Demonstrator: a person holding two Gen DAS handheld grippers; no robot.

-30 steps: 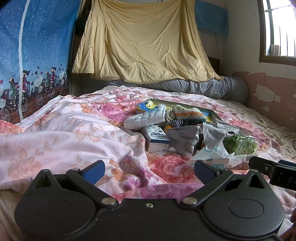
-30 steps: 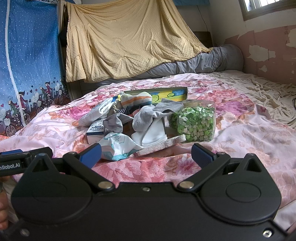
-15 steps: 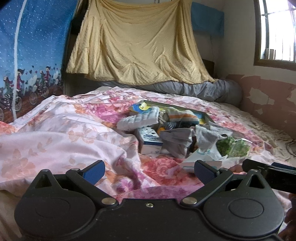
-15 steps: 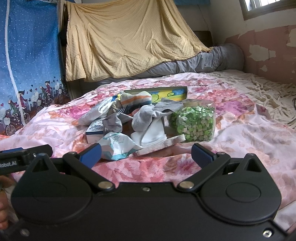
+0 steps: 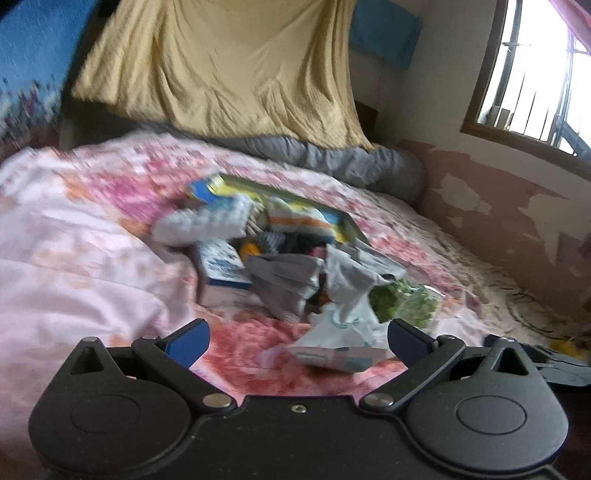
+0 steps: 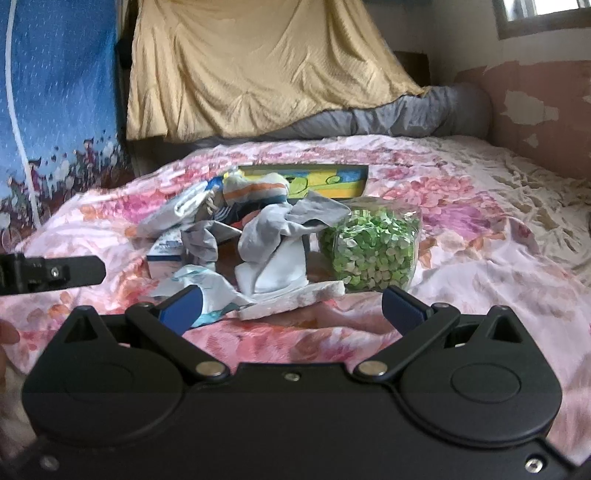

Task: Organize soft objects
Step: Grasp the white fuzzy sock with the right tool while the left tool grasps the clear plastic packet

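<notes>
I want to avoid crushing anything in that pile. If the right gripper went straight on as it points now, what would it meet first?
Probably the flat white foam sheet at the pile's near edge, between the open right gripper fingers, with the grey-and-white sock just behind. Depth is uncertain.

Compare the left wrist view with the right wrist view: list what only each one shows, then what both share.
Only the left wrist view: the barred window in full and a blue cloth on the wall.
Only the right wrist view: the green-flecked bag unobstructed and the blue curtain sharp.
Both: the yellow blanket, the grey sock, the floral bedspread, and open jaws on the left gripper and right gripper.
</notes>
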